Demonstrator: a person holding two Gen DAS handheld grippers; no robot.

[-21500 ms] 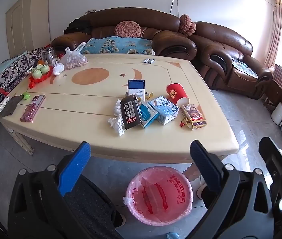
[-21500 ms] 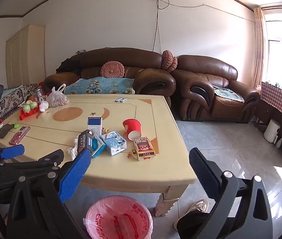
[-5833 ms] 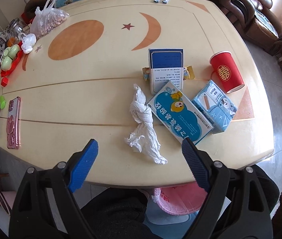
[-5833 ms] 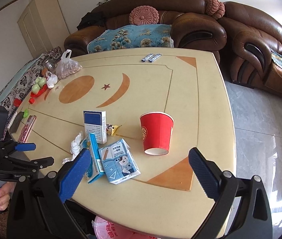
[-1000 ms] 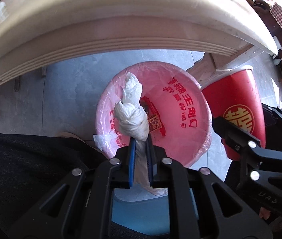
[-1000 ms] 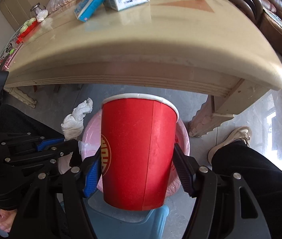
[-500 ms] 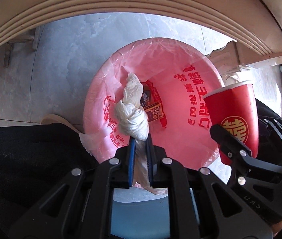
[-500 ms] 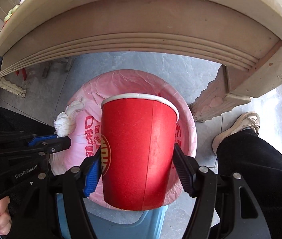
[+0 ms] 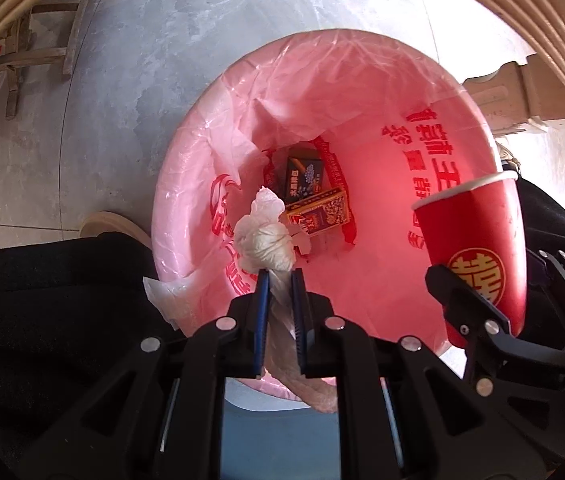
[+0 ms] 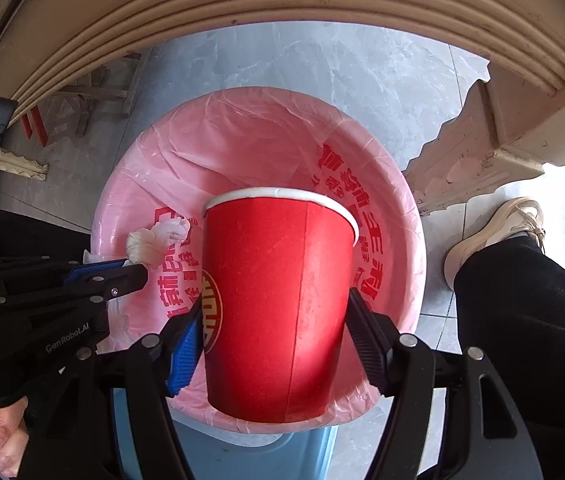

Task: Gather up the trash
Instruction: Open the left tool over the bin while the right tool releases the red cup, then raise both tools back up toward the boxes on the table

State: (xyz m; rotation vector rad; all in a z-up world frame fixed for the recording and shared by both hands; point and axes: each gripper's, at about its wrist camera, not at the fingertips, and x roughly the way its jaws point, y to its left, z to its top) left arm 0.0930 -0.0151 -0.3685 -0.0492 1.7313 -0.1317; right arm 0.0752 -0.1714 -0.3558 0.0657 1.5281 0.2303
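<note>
Through the left wrist camera I have the left hand-held gripper (image 9: 280, 280) pinched tight on a knotted white tissue (image 9: 265, 245), hanging right over the open mouth of the pink-lined bin (image 9: 362, 56). Two small printed boxes (image 9: 314, 200) already lie at the bottom, so part of the clearing is done; this wad is not dropped yet. The red paper cup (image 9: 478, 240) shows at the right side of the bin. A dark trouser leg (image 9: 50, 300) crowds the bin's near left side, and the table (image 9: 522, 12) edge arches overhead. Through the right wrist camera, my right hand-held gripper (image 10: 278, 340) clamps the cup around its body, mouth pointing away, above the bin's near rim. I judge both loads only need releasing. A table leg (image 10: 470, 156) and a shoe (image 10: 498, 228) stand just beside the bin, clear of the drop.
</note>
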